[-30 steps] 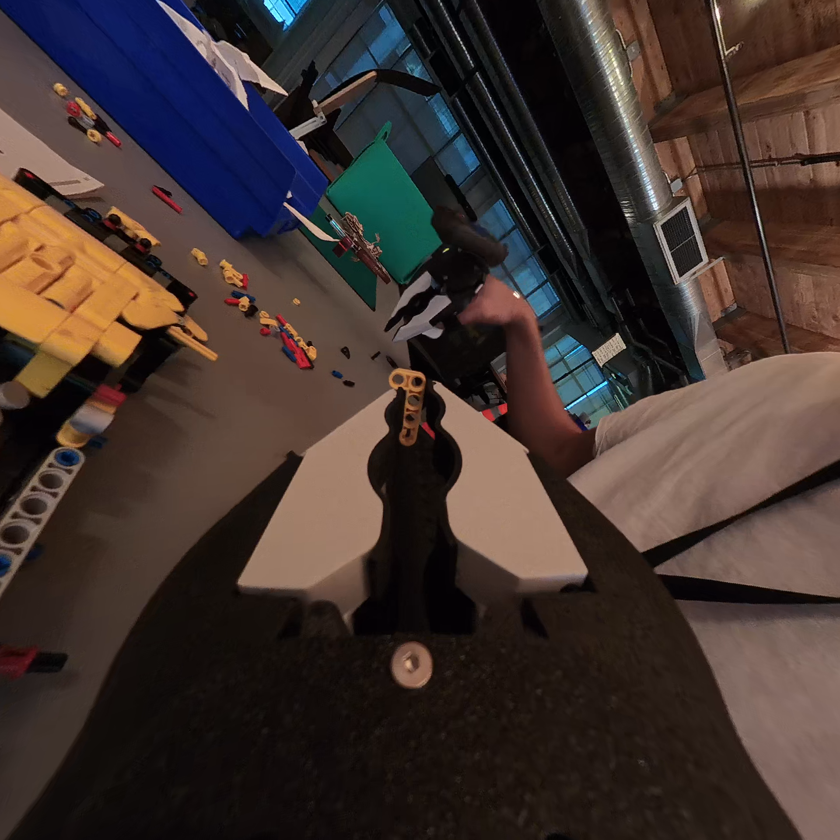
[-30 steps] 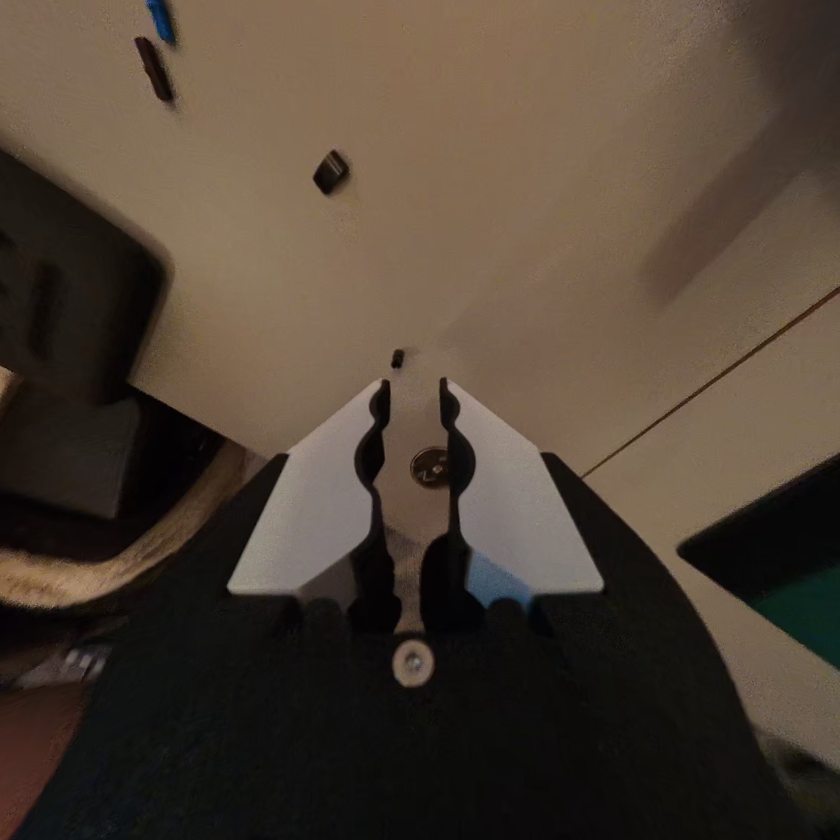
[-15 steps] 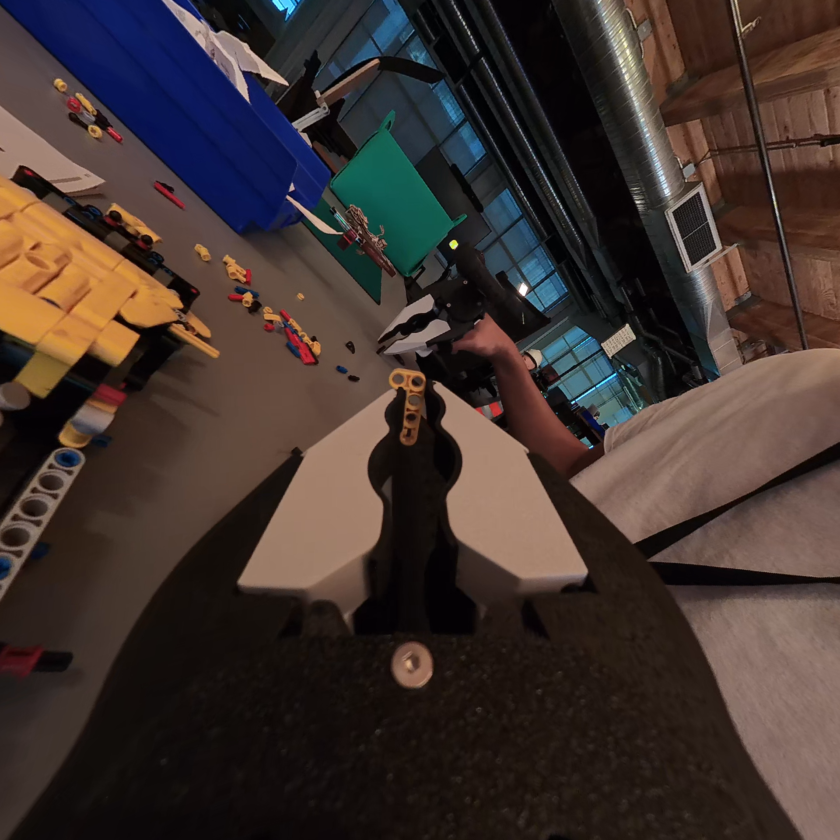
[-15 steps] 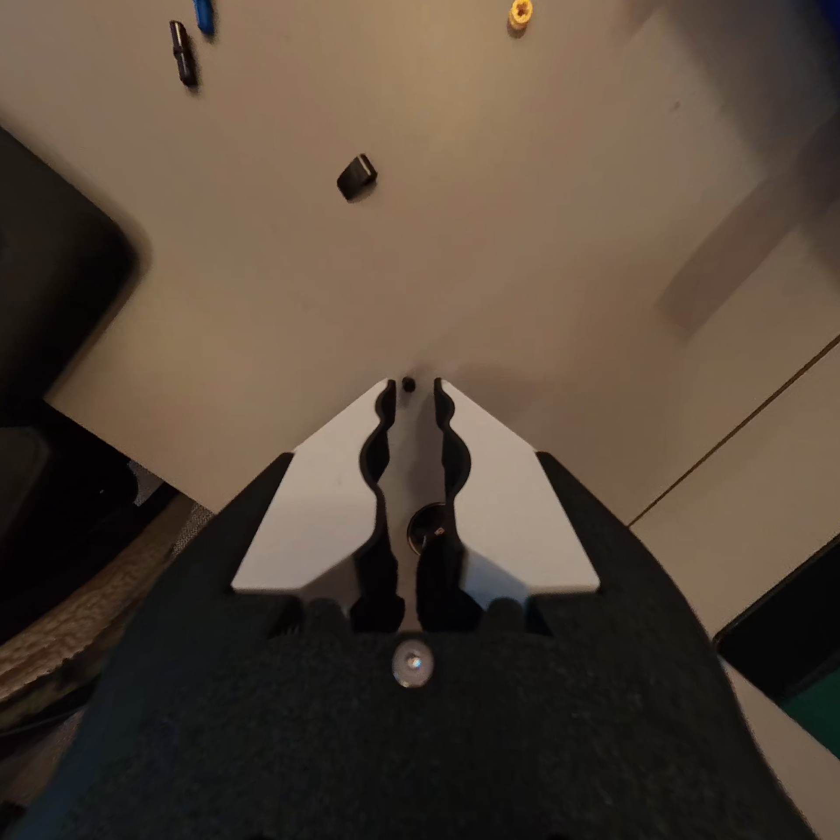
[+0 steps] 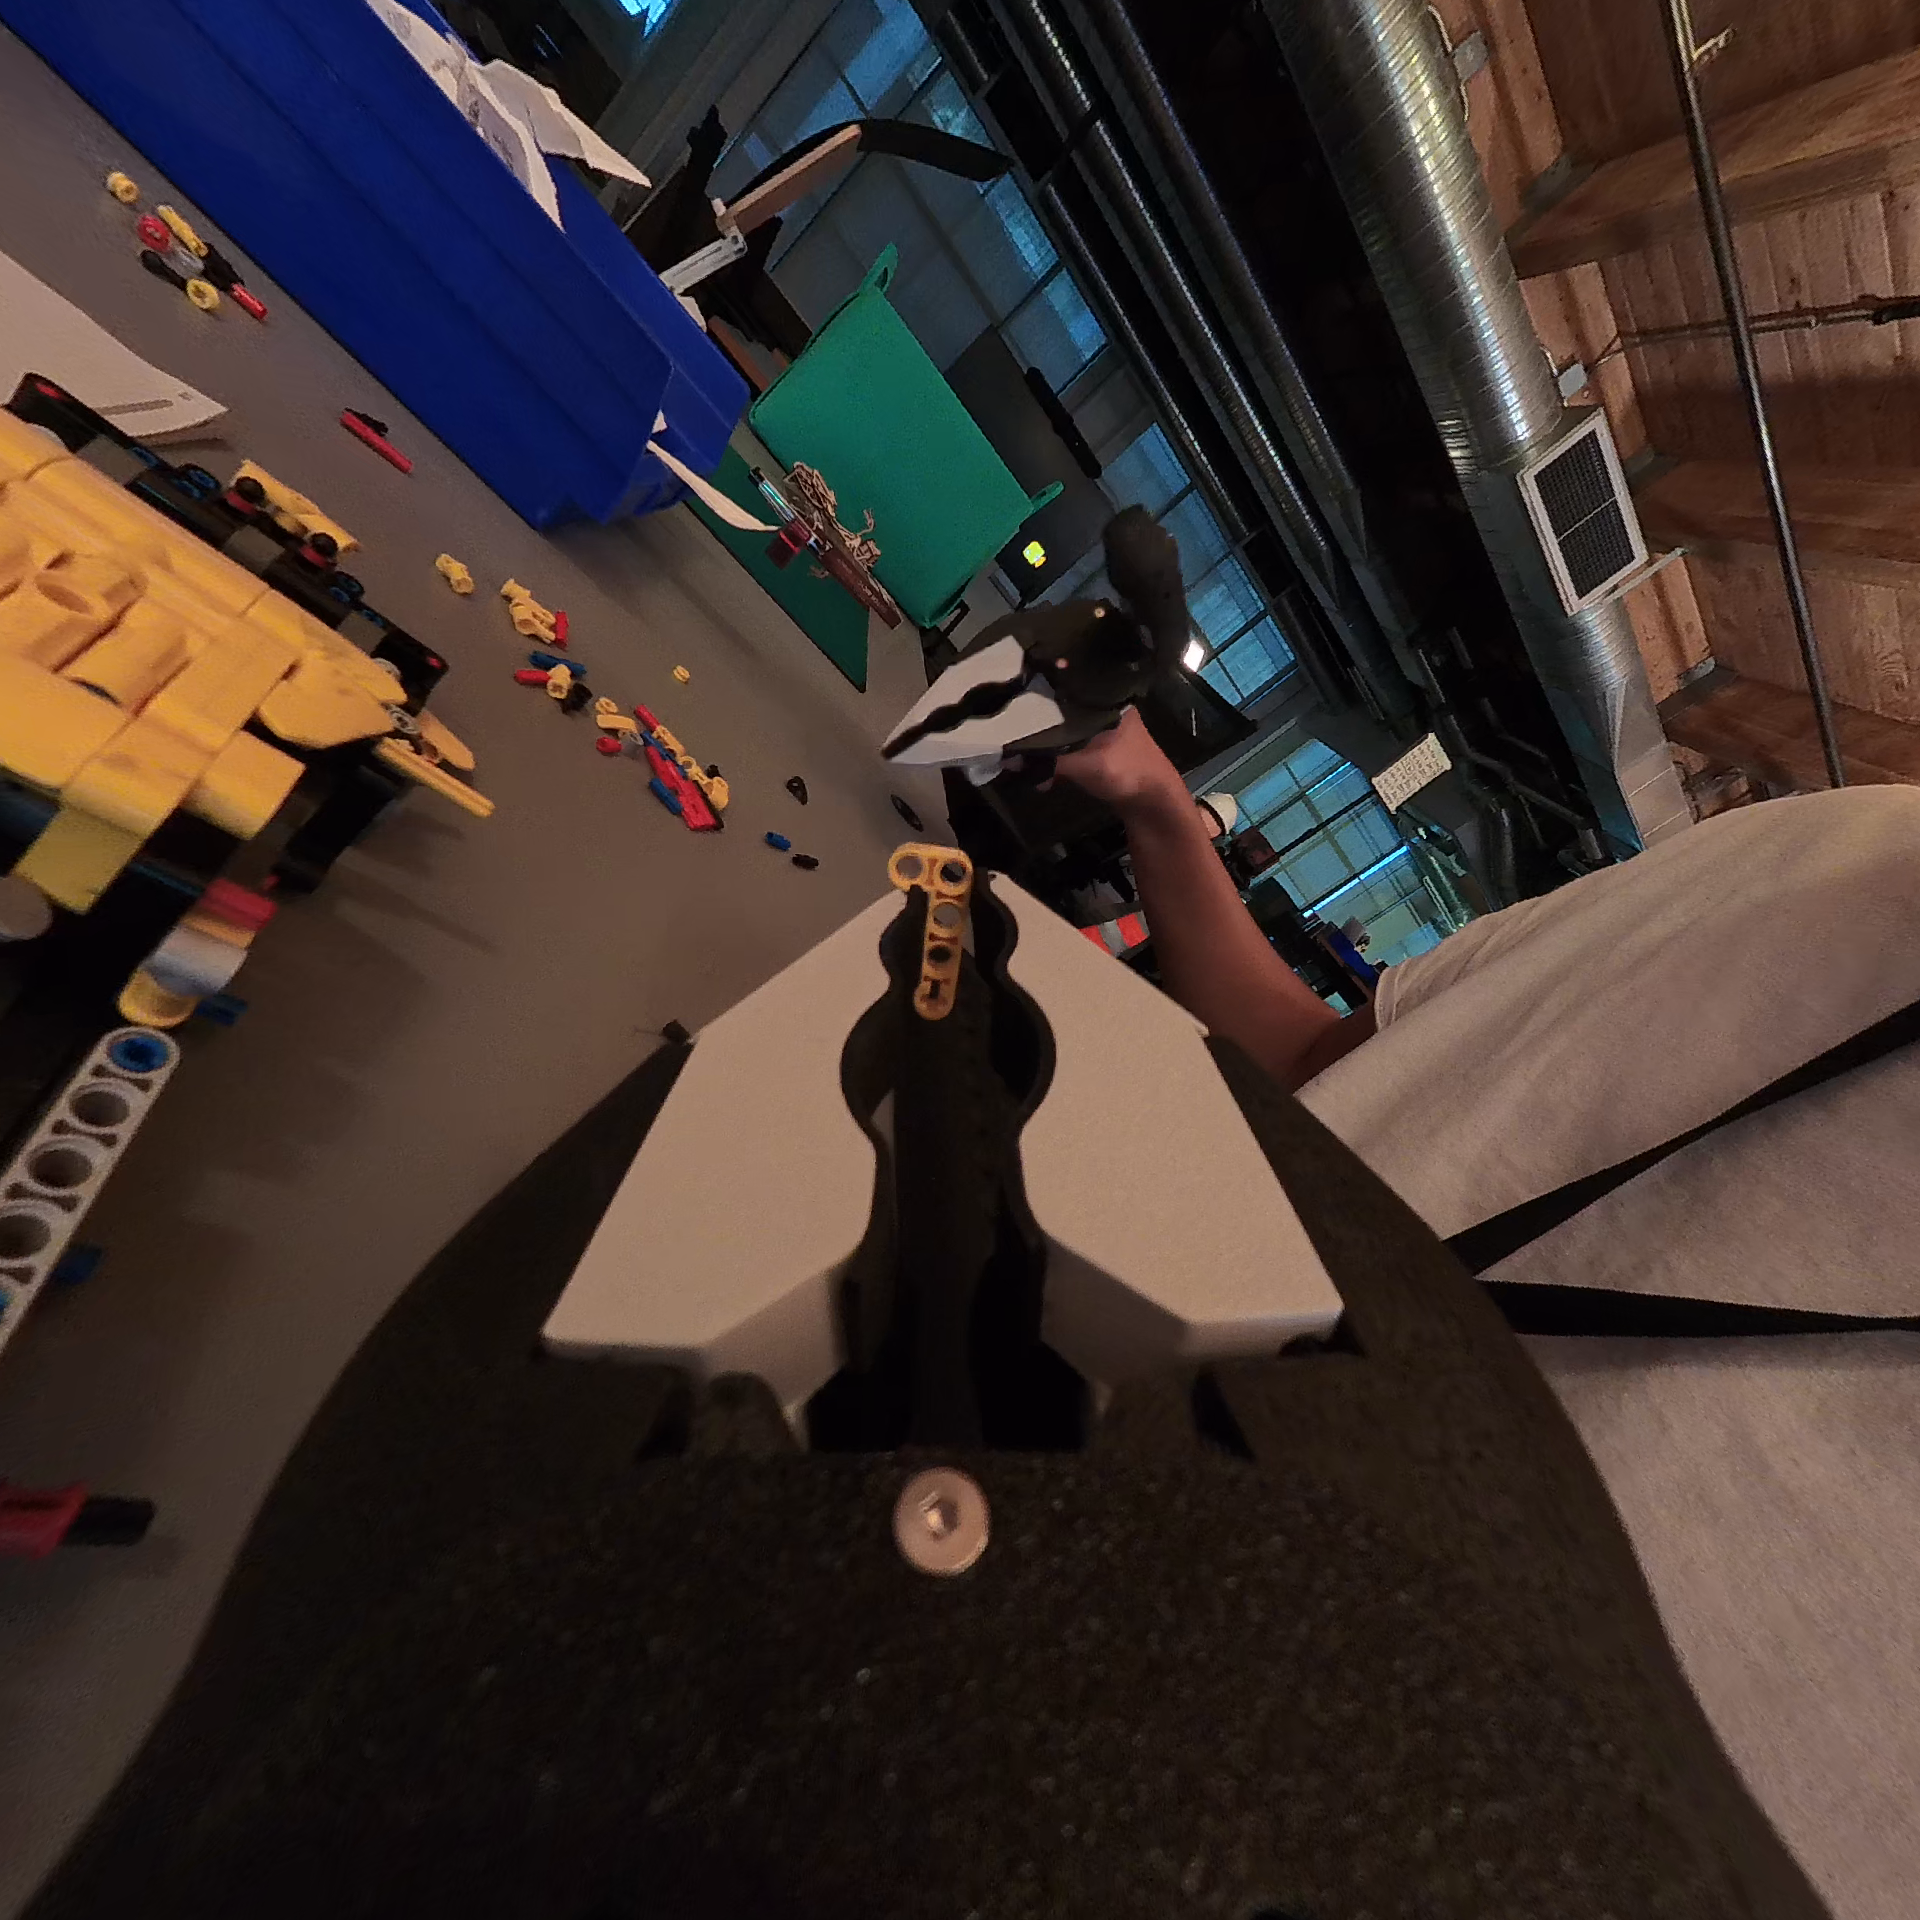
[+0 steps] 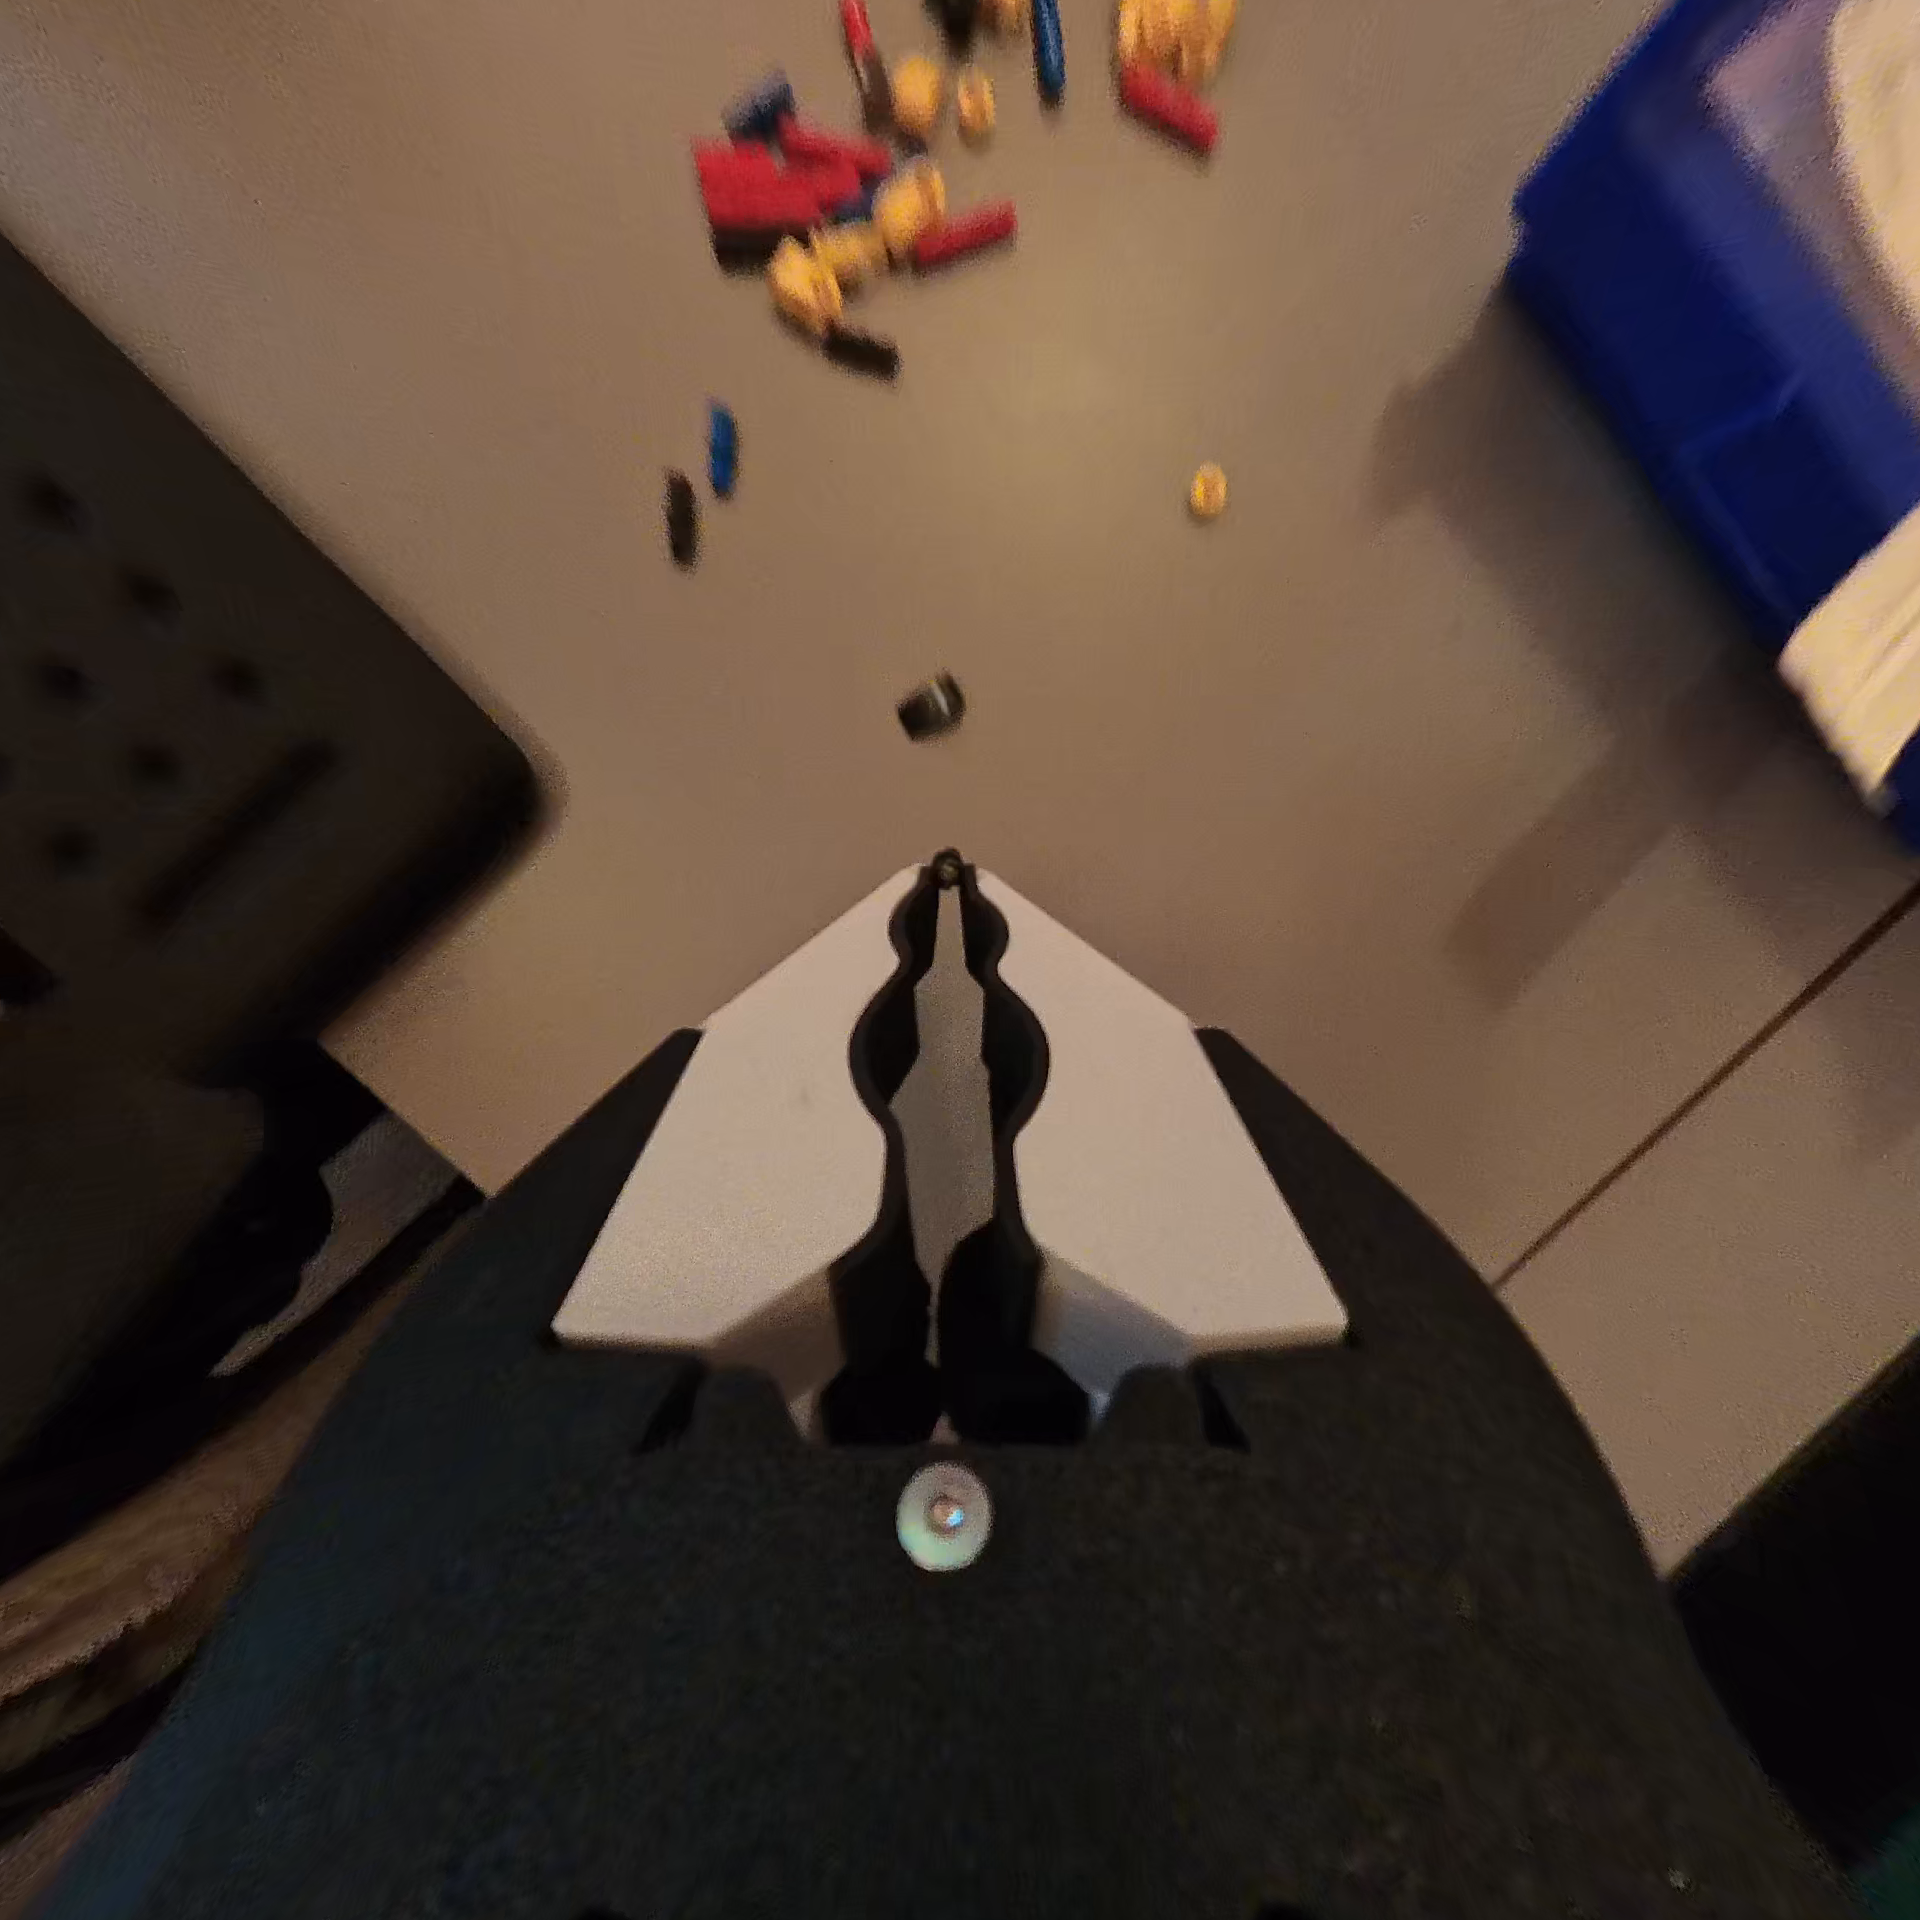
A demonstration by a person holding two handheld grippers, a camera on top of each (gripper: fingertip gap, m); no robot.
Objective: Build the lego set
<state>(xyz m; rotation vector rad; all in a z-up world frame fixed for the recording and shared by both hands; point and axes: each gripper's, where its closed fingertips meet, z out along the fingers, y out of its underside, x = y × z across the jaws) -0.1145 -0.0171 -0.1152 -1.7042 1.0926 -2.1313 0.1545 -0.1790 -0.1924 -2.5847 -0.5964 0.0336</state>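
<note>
Above the table (image 5: 540,987), your left gripper (image 5: 940,914) clamps a yellow beam (image 5: 935,930) ready for joining; your right gripper (image 6: 945,873) pinches a tiny black pin (image 6: 947,864).

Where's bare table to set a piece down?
Free: grey table between the yellow model and the left gripper; also near the lone black piece. Crowded: the red-yellow loose pile.

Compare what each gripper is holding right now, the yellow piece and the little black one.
The left gripper clamps a yellow beam with round holes that sticks well past its tips. The right gripper pinches a tiny black piece, barely showing at its tips. Both are held clear of the table.
</note>
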